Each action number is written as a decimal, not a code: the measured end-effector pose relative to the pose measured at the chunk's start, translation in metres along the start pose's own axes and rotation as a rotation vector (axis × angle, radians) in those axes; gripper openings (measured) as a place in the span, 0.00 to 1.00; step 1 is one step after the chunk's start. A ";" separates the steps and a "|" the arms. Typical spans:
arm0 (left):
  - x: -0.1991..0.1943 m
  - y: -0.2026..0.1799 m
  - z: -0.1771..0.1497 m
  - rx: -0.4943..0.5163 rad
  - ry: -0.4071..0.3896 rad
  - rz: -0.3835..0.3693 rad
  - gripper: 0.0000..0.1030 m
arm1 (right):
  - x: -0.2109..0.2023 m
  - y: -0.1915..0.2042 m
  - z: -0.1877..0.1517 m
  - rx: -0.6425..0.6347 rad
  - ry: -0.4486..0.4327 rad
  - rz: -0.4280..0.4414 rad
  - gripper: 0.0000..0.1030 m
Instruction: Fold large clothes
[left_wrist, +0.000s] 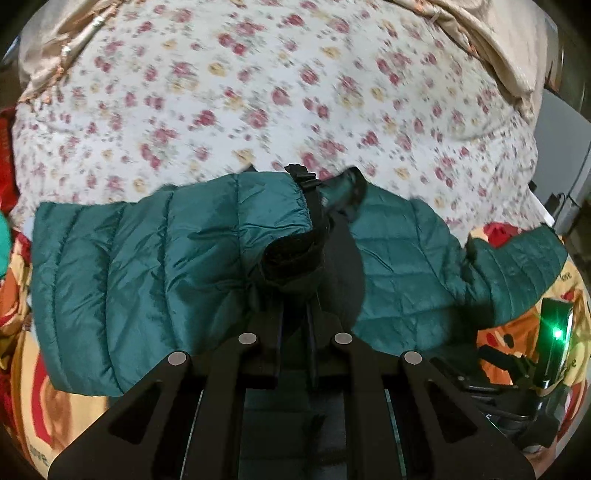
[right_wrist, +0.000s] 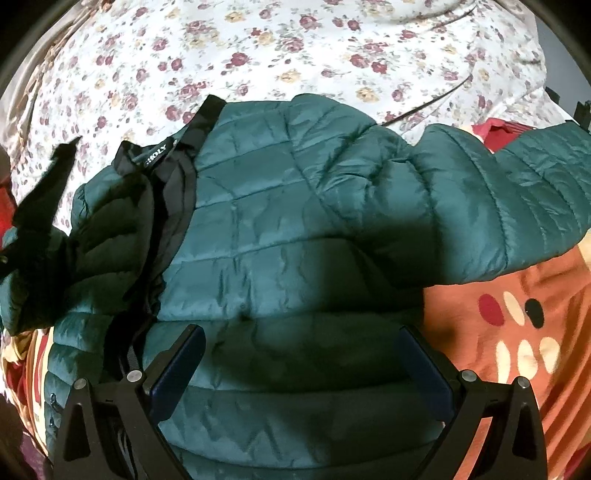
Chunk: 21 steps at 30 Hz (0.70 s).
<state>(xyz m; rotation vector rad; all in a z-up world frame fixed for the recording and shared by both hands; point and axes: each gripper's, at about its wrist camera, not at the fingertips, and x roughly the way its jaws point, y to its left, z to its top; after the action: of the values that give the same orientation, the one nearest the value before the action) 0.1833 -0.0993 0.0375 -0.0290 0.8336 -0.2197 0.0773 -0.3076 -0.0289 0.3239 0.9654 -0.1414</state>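
A teal quilted puffer jacket with black lining and collar lies spread on the bed; it also fills the right wrist view. My left gripper is shut on the black-edged cuff of the left sleeve, which is lifted over the jacket body. My right gripper is open, its blue-padded fingers hovering just above the jacket's lower body. The right sleeve stretches out to the right. The left gripper shows at the left edge of the right wrist view.
A floral white quilt covers the bed beyond the jacket. An orange patterned blanket lies under and right of the jacket. Beige fabric sits at the far right. The right gripper unit with a green light is at lower right.
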 end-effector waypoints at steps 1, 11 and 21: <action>0.004 -0.003 -0.002 0.005 0.009 -0.005 0.09 | 0.000 -0.003 0.000 0.004 -0.001 -0.002 1.00; 0.061 -0.029 -0.032 0.034 0.135 -0.013 0.09 | 0.000 -0.027 -0.001 0.044 0.005 -0.020 1.00; 0.050 -0.022 -0.045 -0.021 0.198 -0.136 0.46 | -0.011 -0.030 -0.003 0.077 -0.002 0.020 1.00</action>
<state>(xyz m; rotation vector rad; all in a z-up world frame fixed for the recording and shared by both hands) 0.1788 -0.1288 -0.0273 -0.0846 1.0326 -0.3458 0.0606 -0.3357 -0.0272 0.4036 0.9557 -0.1605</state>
